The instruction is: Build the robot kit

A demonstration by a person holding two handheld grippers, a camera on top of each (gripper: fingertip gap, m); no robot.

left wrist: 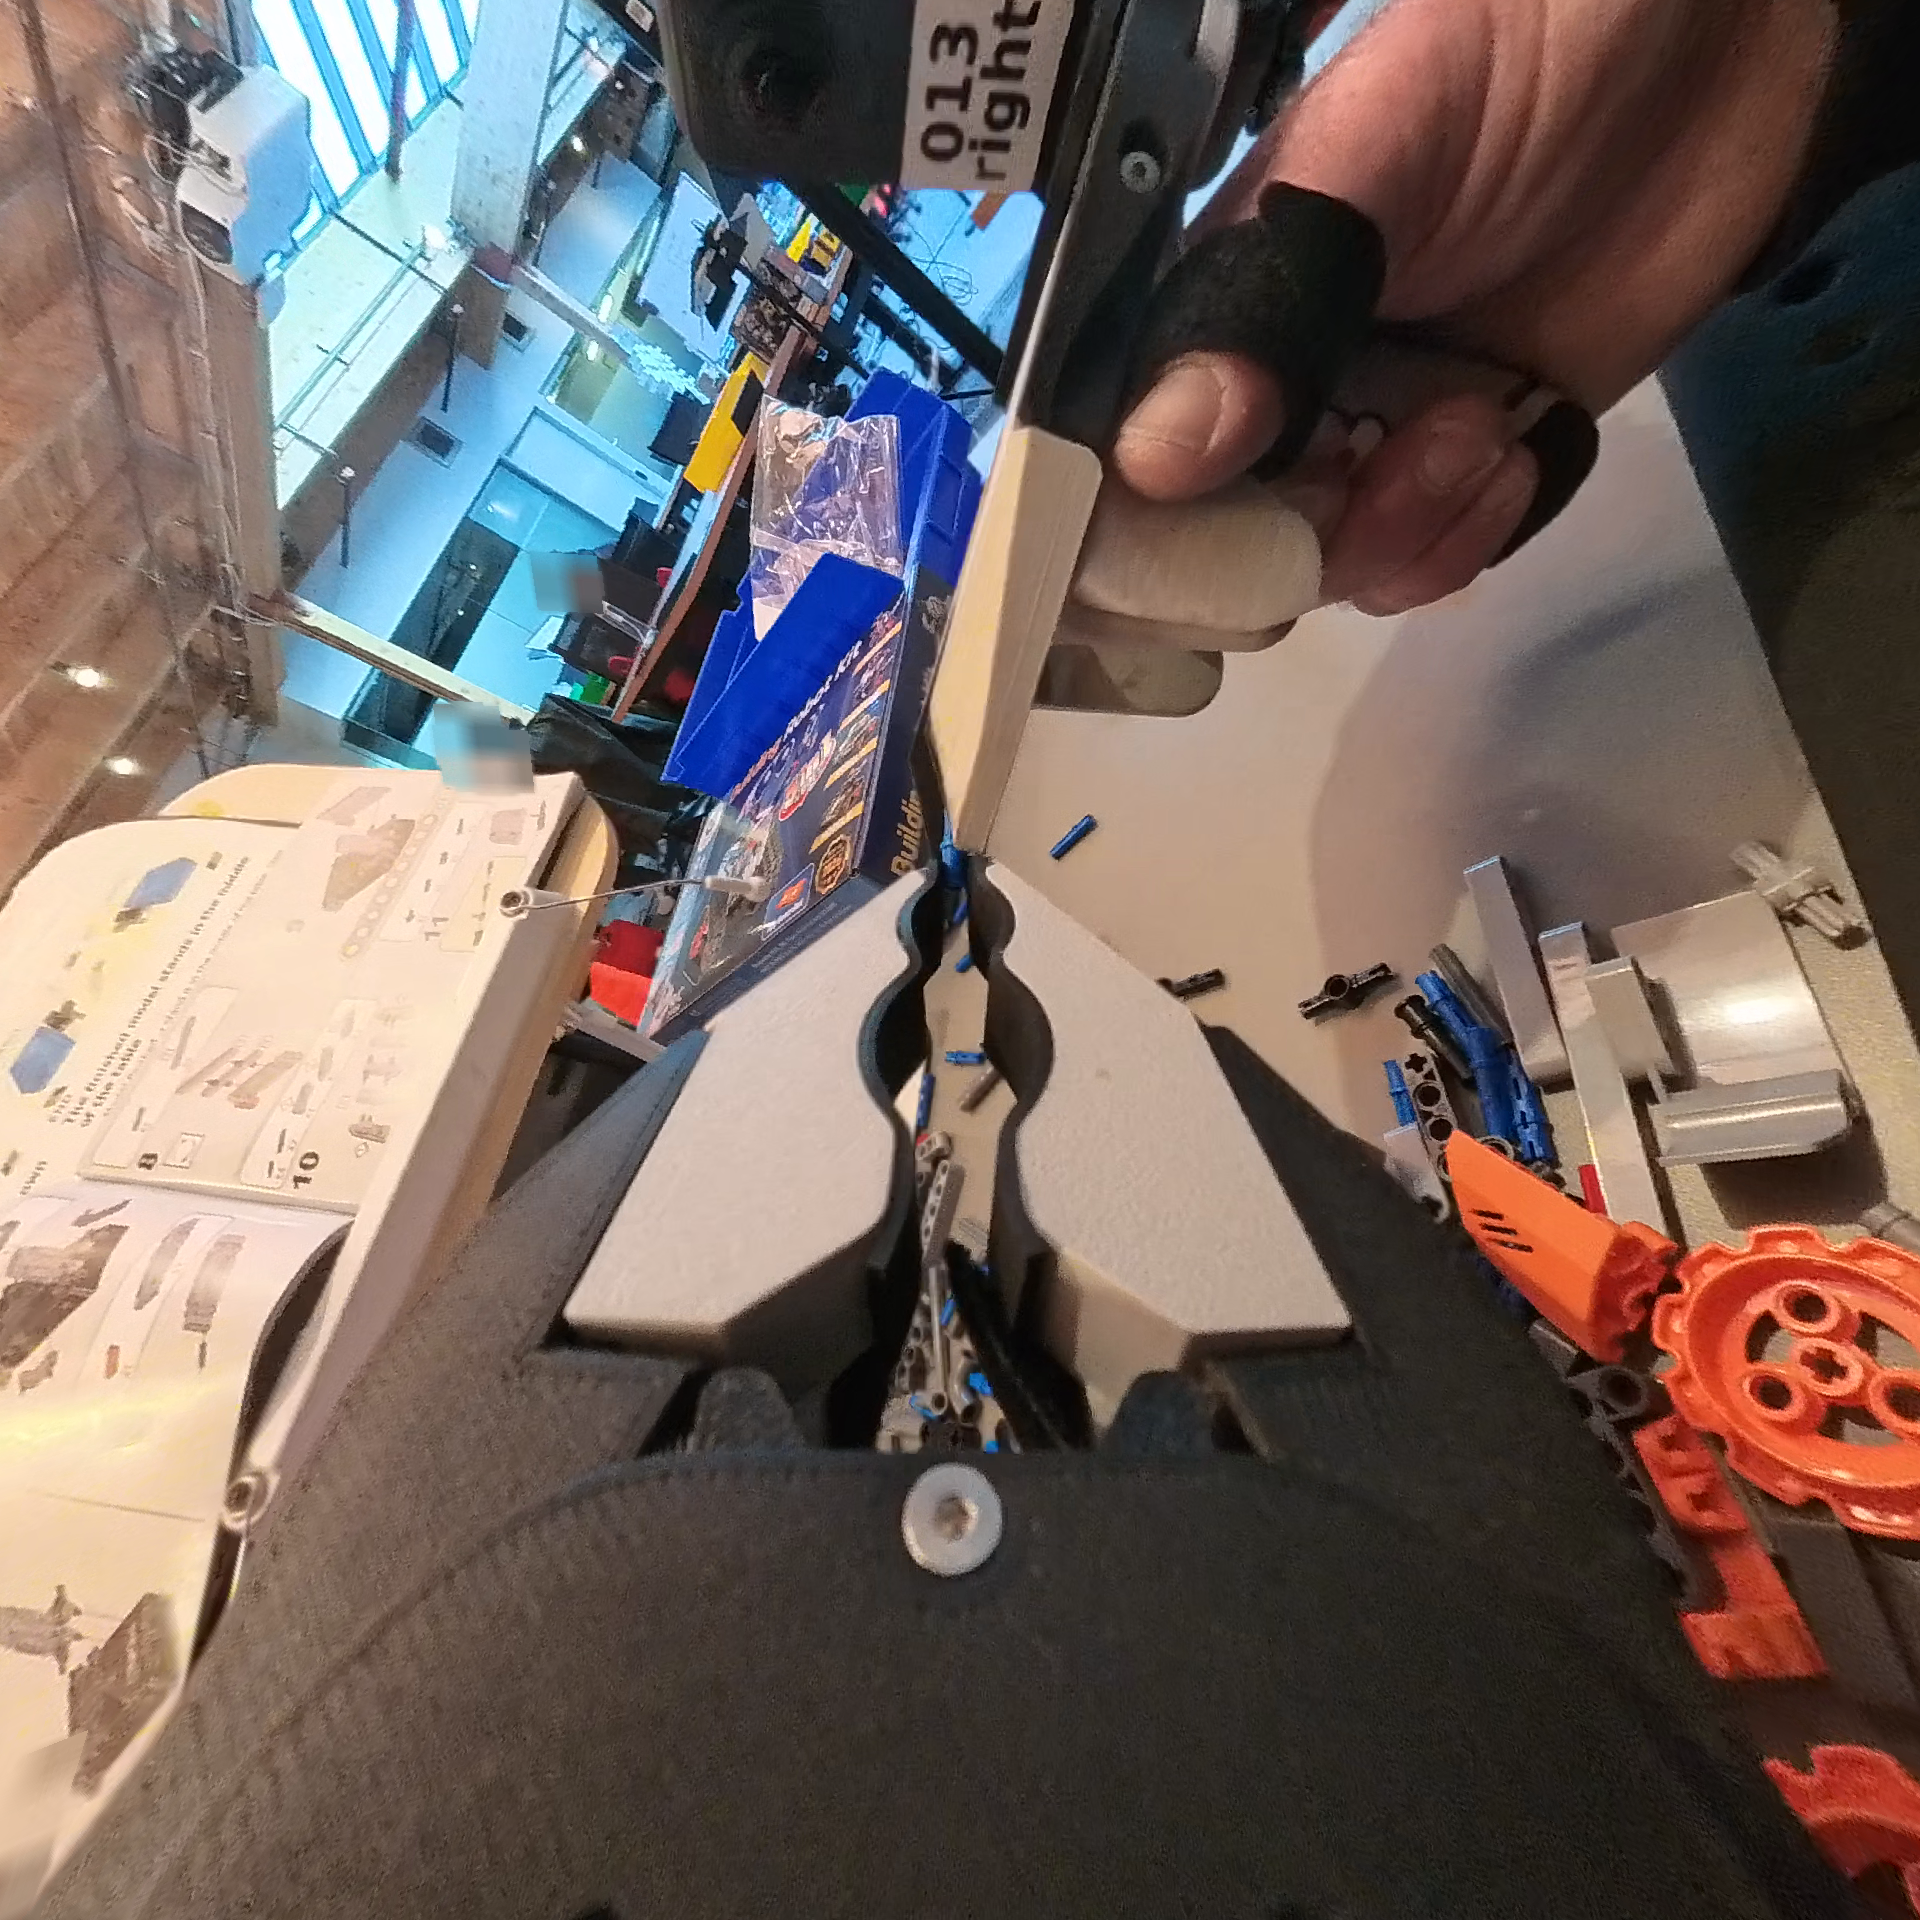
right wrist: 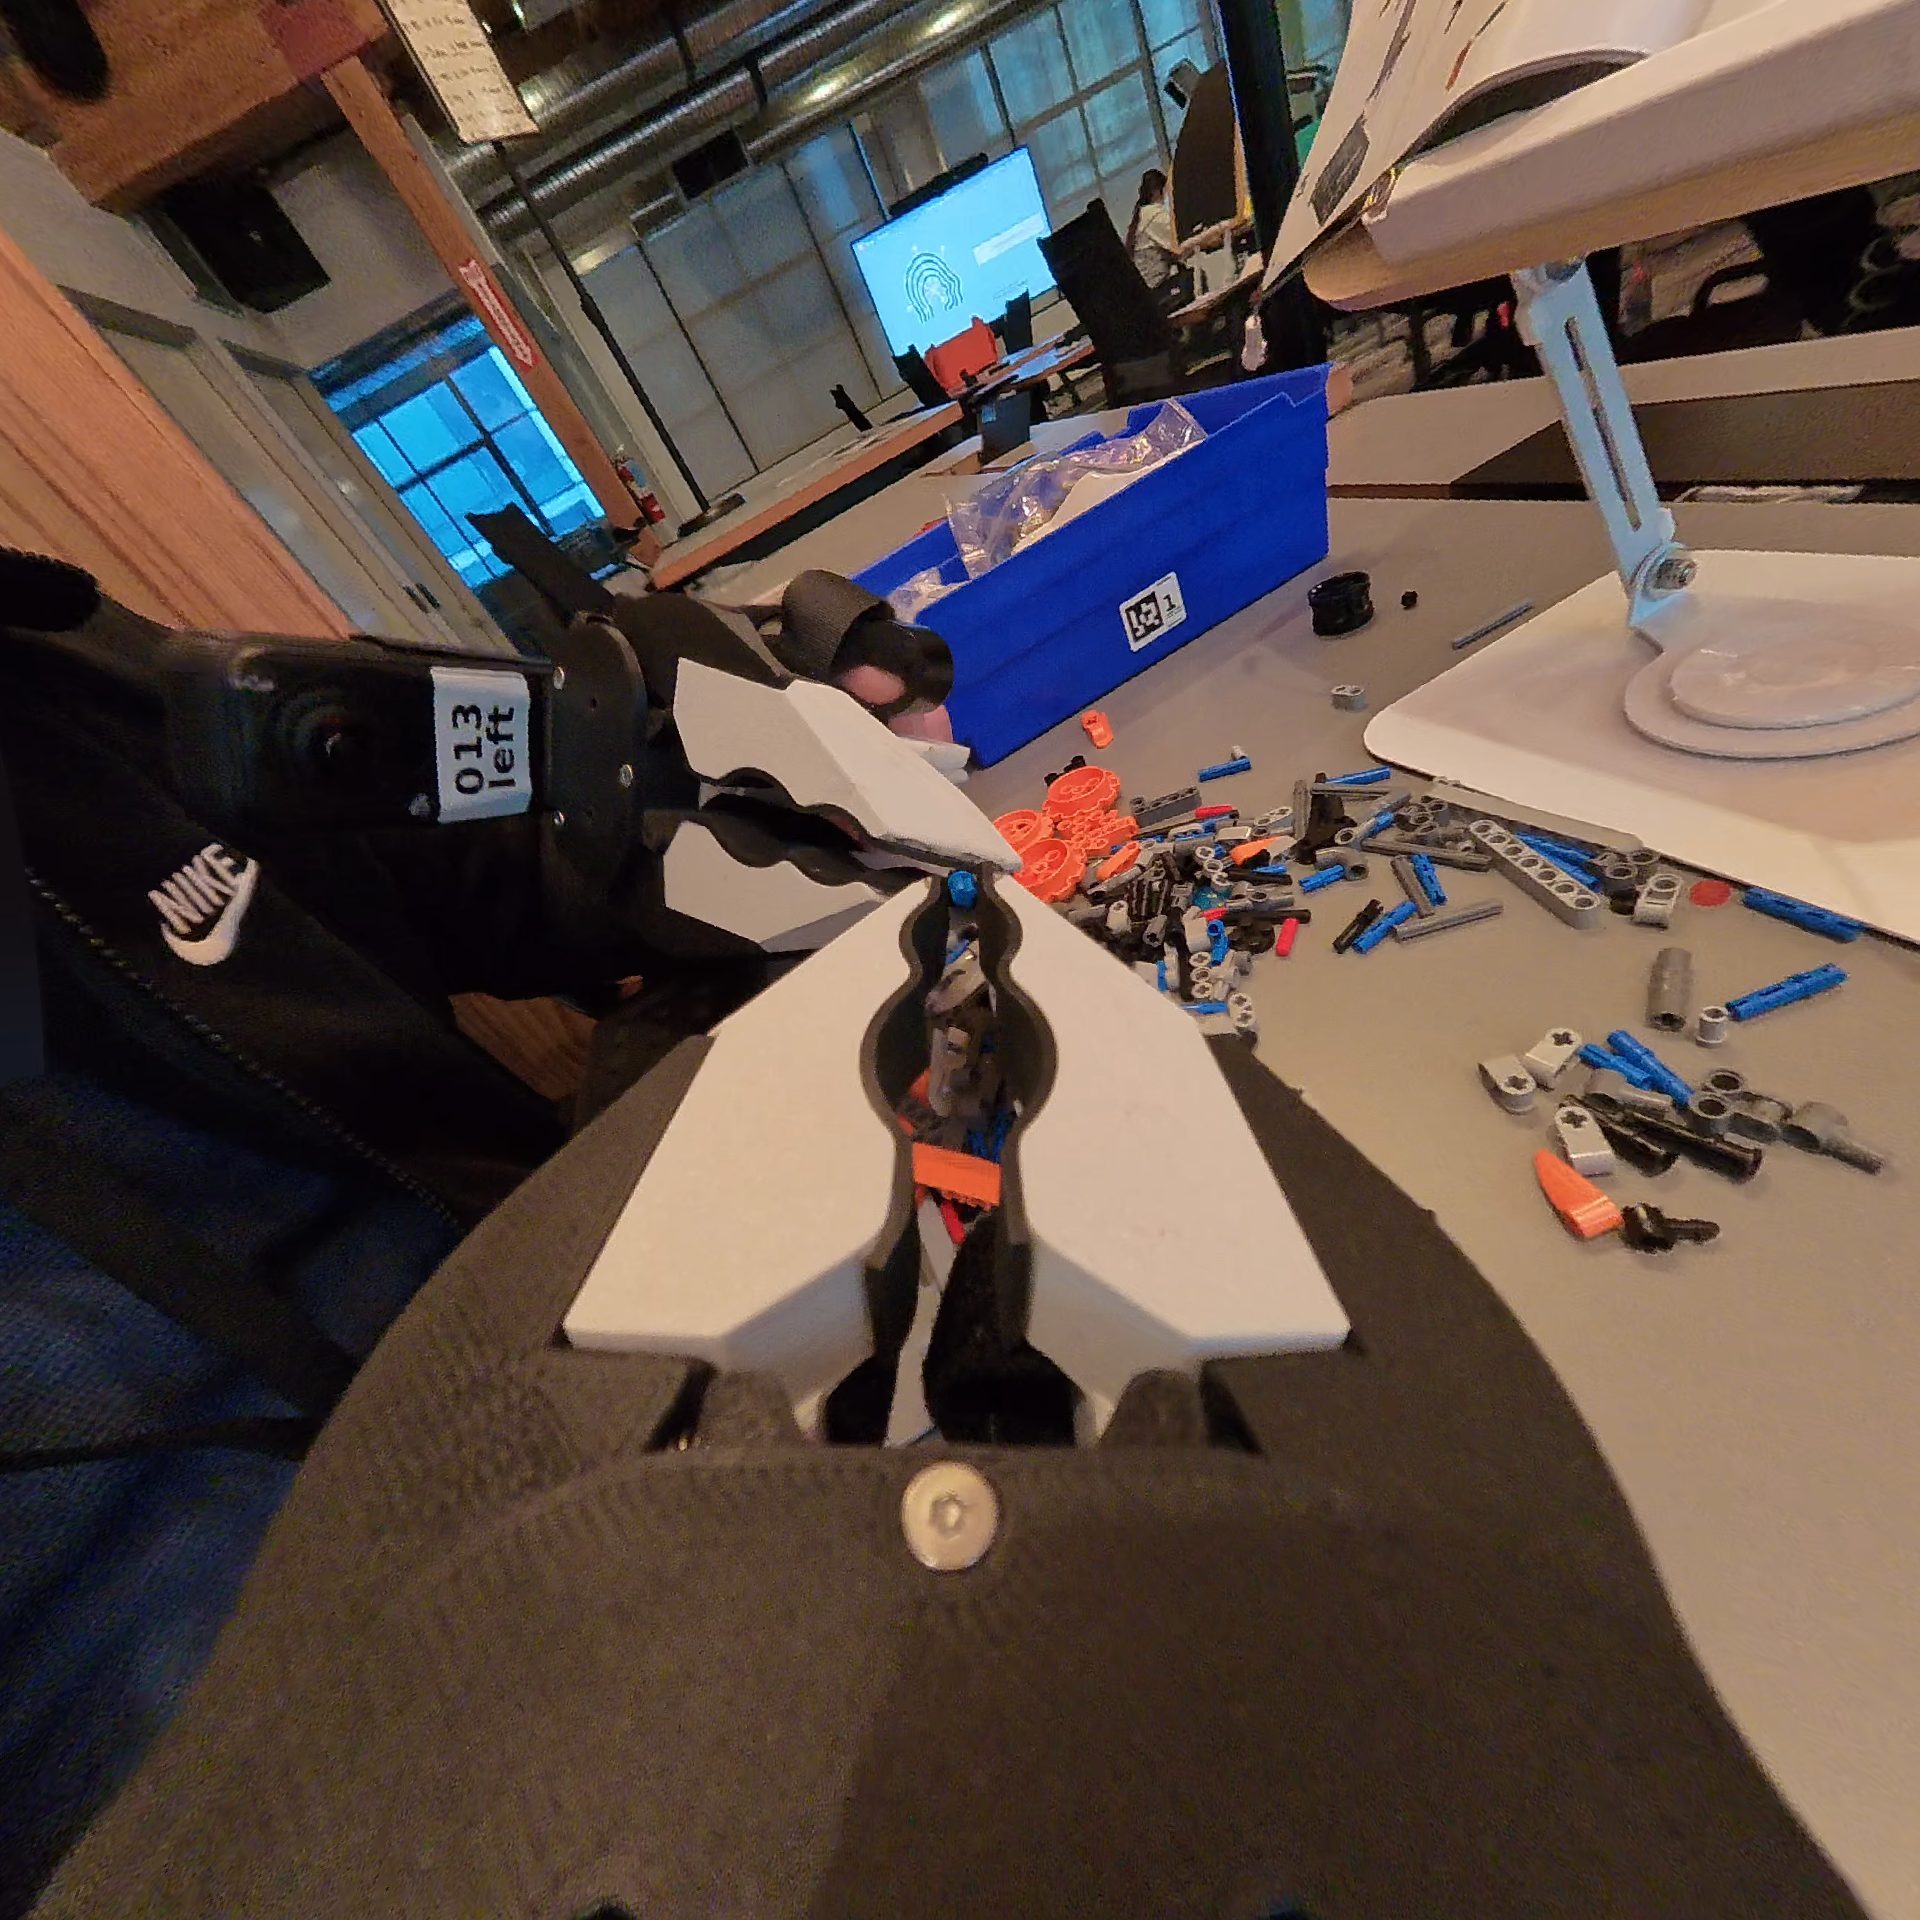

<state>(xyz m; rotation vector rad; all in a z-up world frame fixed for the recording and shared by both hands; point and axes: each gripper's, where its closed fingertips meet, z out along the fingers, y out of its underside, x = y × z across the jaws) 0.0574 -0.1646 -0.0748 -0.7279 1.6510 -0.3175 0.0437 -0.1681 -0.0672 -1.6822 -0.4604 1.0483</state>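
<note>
Two hand-held tongs meeting tip to tip above a grey table [right wrist: 1455, 1299], right tongs [right wrist: 964, 891] clenched on a small blue pin [right wrist: 961, 886], left tongs [left wrist: 964, 868] nearly closed, seemingly gripping the same pin, loose building-kit parts [right wrist: 1299, 883] scattered below, blue bin [right wrist: 1143, 582] behind.

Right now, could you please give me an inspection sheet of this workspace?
Surface: grey table, mostly bare on the near side.
Job's things: blue pin where the two sets of fingertips meet.
Clutter: loose building pieces, orange gears, blue bin holding plastic bags, kit box, booklet stand.
Grippers: right gripper shut on the blue pin; left gripper fingers closed, tips against the right's, its hold unclear.
Cables: nothing seen.
Surroundings: lit wall screen, office chairs, windows.
</note>
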